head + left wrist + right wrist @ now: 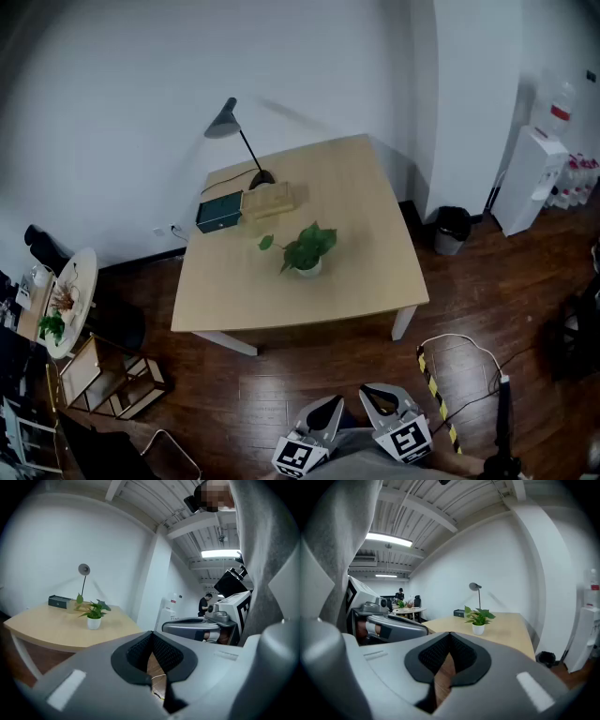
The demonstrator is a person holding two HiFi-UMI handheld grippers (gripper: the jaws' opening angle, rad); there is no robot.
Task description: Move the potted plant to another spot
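The left tongs (328, 405) sit low at six o'clock in the head view, over the wooden floor (281, 375), well apart from the surface (375, 253). They are pressed together with nothing between them, and the left gripper view shows the dark pads meeting. The right tongs (377, 397) are just beside them at three o'clock, also closed and empty, and their own view shows the pads together.

Out ahead at twelve o'clock is the potted plant (307, 251). It stands upright in its white pot near the middle of the surface, untouched and far from both tongs. At ten o'clock from the plant lies a dark green box (218, 212), right against a pale wooden block (272, 199). A desk lamp (251, 155) rises at eleven o'clock near the far edge. Off the surface at three o'clock, a black bin (453, 225) stands on the floor, and a white water dispenser (530, 178) stands past it by the wall.
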